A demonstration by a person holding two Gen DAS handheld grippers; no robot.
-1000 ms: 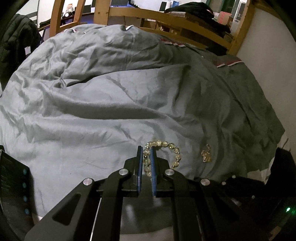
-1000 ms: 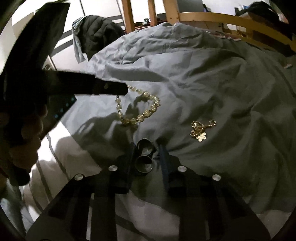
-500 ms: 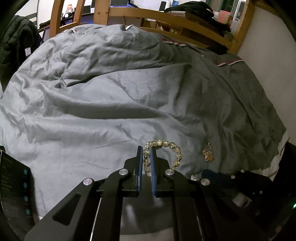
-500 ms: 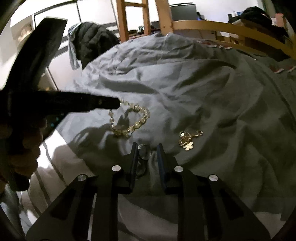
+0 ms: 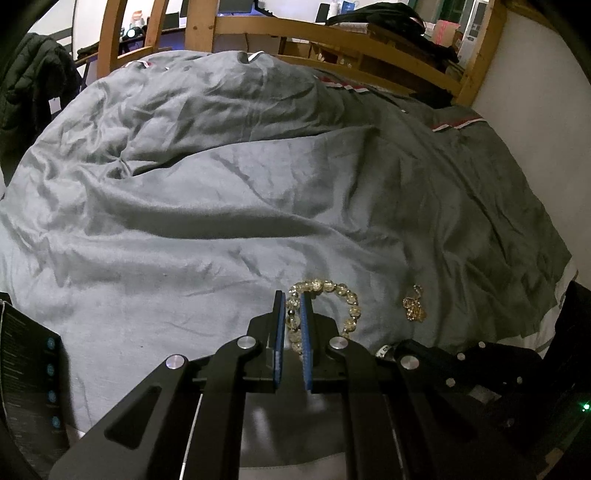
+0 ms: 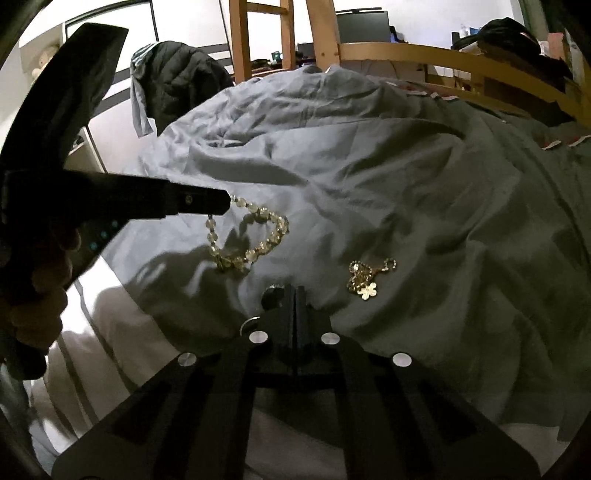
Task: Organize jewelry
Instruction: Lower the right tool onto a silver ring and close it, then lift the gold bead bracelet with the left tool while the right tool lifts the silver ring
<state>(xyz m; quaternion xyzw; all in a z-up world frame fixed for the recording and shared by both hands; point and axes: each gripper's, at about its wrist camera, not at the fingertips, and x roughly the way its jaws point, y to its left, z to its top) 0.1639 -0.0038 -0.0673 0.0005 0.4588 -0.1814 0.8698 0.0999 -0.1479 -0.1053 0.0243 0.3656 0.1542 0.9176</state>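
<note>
A: Left gripper [image 5: 291, 297] first. Apart or together?

B: Squeezed tight on the bead bracelet [image 5: 349, 306]. Blue pads [image 5: 279, 332] on both sides of one bit of the loop.

A: And the rest of the bracelet?

B: Lying on the gray blanket [image 5: 221, 221], curled round in a ring past the pads.

A: Right gripper [image 6: 294, 291]?

B: Closing all the way. Pads touching now, with nothing seen between them. Resting low on the blanket, near the bracelet, on the side closest to the person.

A: Anything beside it?

B: Two small rings [image 6: 272, 295], nearer than the bracelet and just by the left finger of that gripper. Touching it or not, hard to tell.

A: More shiny things?

B: A gold chain with a flower charm [image 6: 364, 280], a little to the right of the bracelet, not touching it.

A: Farther out?

B: Only rumpled blanket behind the bracelet. Then a wooden bed frame [image 5: 332, 33] far beyond it. A dark jacket [image 6: 177, 81] hanging far off to the left of the bracelet. A hand [image 6: 33, 280] at the left edge, wrapped round the left gripper's handle.
</note>
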